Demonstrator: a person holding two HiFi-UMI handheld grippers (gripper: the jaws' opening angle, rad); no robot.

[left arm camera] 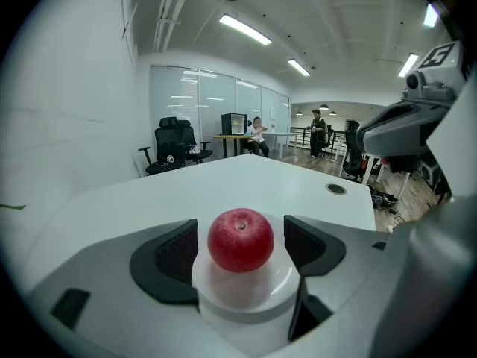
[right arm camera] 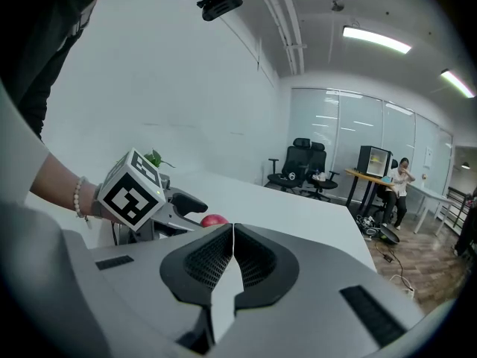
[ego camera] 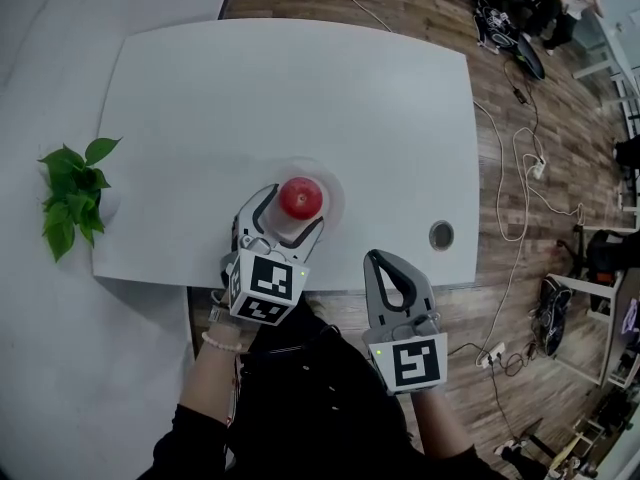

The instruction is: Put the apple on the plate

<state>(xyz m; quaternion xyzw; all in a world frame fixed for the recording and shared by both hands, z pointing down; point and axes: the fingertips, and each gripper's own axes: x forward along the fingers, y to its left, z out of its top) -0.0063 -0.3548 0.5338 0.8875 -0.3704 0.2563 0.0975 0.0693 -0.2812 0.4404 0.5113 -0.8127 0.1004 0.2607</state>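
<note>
A red apple rests on a small white plate near the front edge of the white table. My left gripper is open, one black pad on each side of the apple with a gap on both sides. The right gripper is shut on nothing and hangs off the table's front edge, to the right of the plate. In the right gripper view, the apple peeks out beside the left gripper's marker cube.
A green potted plant stands at the table's left edge. A round cable hole lies at the front right. Cables trail over the wooden floor on the right. Office chairs and people are far behind.
</note>
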